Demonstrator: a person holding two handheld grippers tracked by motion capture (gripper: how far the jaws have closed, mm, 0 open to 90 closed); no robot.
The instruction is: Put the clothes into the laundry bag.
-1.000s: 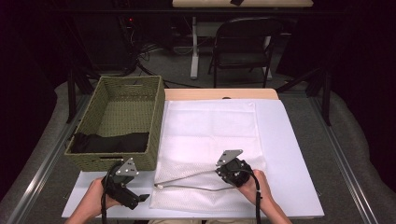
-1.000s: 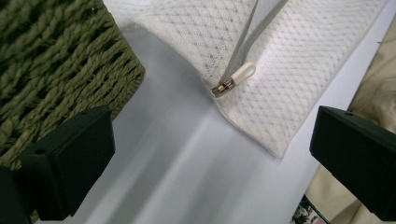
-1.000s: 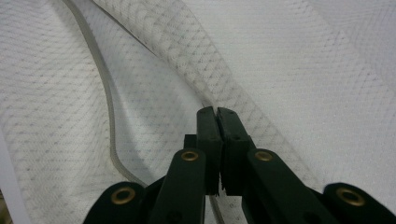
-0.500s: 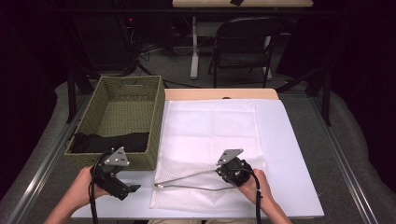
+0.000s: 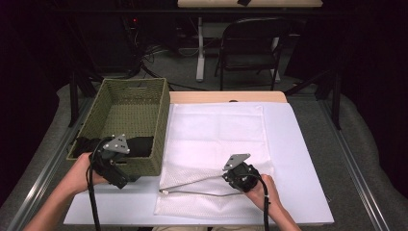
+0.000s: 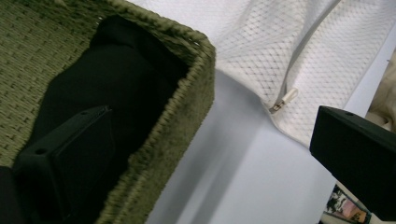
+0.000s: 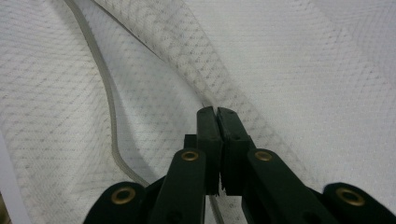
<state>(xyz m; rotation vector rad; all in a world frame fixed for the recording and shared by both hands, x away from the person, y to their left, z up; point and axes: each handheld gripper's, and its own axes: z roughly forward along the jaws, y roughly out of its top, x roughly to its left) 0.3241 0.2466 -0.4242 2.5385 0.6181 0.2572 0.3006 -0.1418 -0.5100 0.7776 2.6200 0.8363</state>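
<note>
A white mesh laundry bag lies flat on the white table, its zipper opening along the near side. My right gripper is shut on the upper edge of that opening and holds it a little above the lower zipper tape. In the right gripper view the jaws pinch a fold of mesh beside the grey zipper tape. My left gripper is open at the near right corner of the green wicker basket. A black garment lies inside. The left gripper view has that corner, the garment and the zipper pull.
The white table top has bare room to the right of the bag and along its near edge. A wooden strip runs behind the bag. A dark chair stands on the floor beyond the table.
My left gripper has risen from the table's near edge and moved toward the basket's near wall. The right gripper and the lifted bag edge have stayed where they were.
</note>
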